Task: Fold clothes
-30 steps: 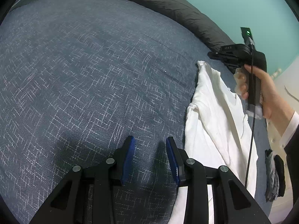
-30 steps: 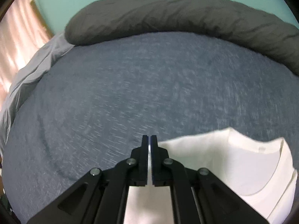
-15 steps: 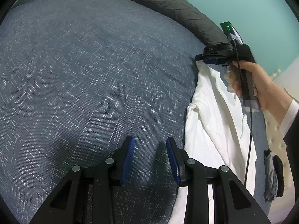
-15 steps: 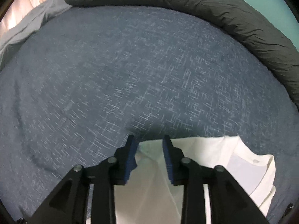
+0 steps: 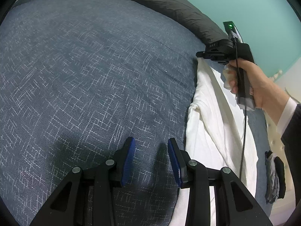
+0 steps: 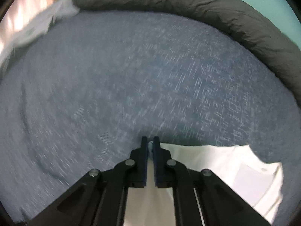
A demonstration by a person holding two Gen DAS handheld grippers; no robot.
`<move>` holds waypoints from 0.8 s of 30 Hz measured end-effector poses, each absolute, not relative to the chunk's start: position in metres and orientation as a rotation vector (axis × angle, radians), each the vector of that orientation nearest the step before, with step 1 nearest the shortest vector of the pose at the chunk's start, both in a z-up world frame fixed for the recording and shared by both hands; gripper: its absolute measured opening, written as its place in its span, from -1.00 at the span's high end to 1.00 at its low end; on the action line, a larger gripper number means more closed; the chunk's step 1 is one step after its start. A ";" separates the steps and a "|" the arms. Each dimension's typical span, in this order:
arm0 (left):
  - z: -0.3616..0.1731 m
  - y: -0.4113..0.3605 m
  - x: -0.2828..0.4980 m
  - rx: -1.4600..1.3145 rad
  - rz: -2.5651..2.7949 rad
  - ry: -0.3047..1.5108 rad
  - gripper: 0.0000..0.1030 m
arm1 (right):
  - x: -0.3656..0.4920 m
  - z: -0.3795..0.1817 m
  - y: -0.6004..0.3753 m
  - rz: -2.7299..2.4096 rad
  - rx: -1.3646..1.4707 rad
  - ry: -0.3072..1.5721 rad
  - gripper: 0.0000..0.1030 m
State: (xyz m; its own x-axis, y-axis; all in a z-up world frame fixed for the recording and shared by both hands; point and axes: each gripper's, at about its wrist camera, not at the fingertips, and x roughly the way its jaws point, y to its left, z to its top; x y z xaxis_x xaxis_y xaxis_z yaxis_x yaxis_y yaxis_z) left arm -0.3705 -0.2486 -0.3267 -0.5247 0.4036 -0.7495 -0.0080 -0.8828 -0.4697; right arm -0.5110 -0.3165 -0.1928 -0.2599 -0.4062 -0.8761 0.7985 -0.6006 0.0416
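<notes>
A white shirt (image 5: 212, 131) lies on a bed with a blue-grey bedspread (image 5: 84, 75). In the left wrist view the shirt is on the right side of the bed, stretched out long from near to far, with some folds and wrinkles in it.

The left gripper (image 5: 150, 158) hangs over the bedspread, just beside the near edge of the shirt. Its two blue fingers (image 5: 128, 158) are apart, with only bedspread showing between them. They hold nothing.

The right gripper (image 6: 150, 150) is at the far end of the shirt. A person's hand (image 5: 250, 82) holds its black handle, and a thin black cable (image 5: 243, 131) hangs down from it over the shirt. Its fingers have just closed and now pinch the shirt's edge, with a little bit of white cloth between the tips. The right wrist view is blurry, so it is hard to say how much cloth is caught. In that view the shirt's collar (image 6: 263, 169) is off to the right.

A long dark grey pillow (image 5: 169, 5) lies along the far edge of the bed, by a green wall (image 5: 244, 5). A small pile of dark clothes (image 5: 274, 175) sits past the right side of the bed.
</notes>
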 end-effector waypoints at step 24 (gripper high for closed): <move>-0.309 -0.260 -0.347 -1.374 2.474 -0.635 0.22 | -0.522 -0.162 -0.237 -1.899 1.202 0.204 0.86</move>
State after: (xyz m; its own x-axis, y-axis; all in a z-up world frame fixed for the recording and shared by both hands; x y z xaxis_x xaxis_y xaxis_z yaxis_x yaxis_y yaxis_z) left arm -0.3469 -0.2599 -0.3090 -0.5285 0.4084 -0.7442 0.0004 -0.8766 -0.4813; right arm -0.5215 -0.2370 -0.1621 -0.1699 -0.5723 -0.8022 0.7299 -0.6200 0.2878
